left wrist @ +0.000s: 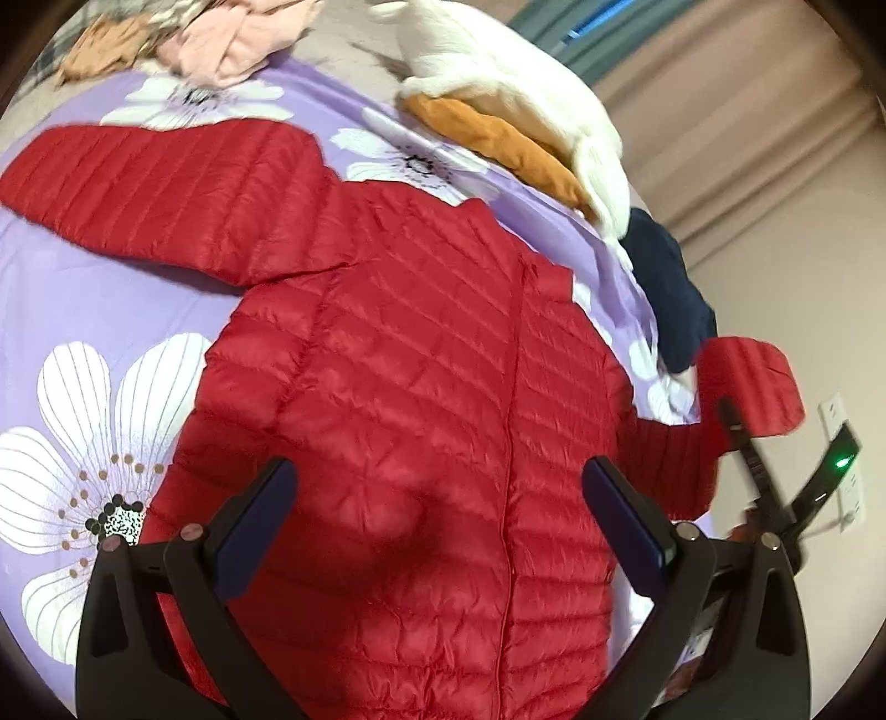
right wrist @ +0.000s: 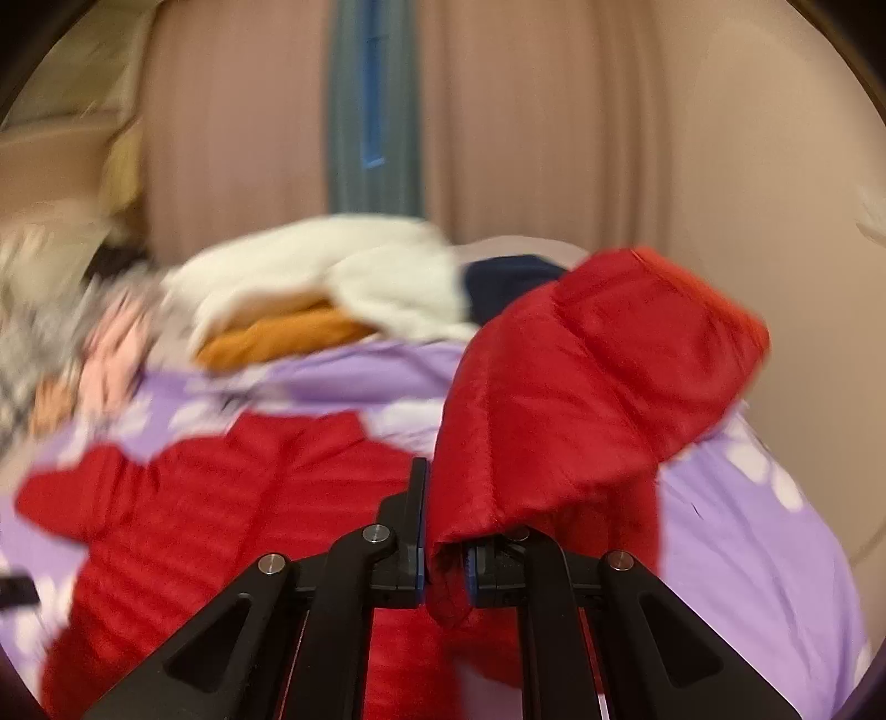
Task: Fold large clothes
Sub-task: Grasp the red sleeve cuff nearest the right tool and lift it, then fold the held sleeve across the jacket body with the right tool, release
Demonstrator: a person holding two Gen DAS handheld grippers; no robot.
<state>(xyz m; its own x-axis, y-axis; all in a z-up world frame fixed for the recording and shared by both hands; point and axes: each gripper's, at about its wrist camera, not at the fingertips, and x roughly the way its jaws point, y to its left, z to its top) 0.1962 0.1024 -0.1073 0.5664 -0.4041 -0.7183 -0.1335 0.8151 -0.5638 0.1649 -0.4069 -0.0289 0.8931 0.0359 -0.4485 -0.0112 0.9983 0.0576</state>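
A red quilted puffer jacket (left wrist: 421,387) lies spread flat on a purple flowered bedsheet (left wrist: 83,310), one sleeve (left wrist: 166,188) stretched out to the upper left. My left gripper (left wrist: 437,520) is open and empty, hovering over the jacket's body. My right gripper (right wrist: 446,559) is shut on the jacket's other sleeve (right wrist: 581,376) and holds its cuff lifted above the bed. That lifted sleeve (left wrist: 747,387) and the right gripper also show at the right of the left wrist view. The right wrist view is blurred.
A pile of white (left wrist: 498,66), orange (left wrist: 498,138) and navy (left wrist: 670,293) clothes lies at the bed's far edge. Pink and brown clothes (left wrist: 221,44) lie at the far left. Beige curtains (right wrist: 554,138) hang behind. A wall socket (left wrist: 847,459) is at right.
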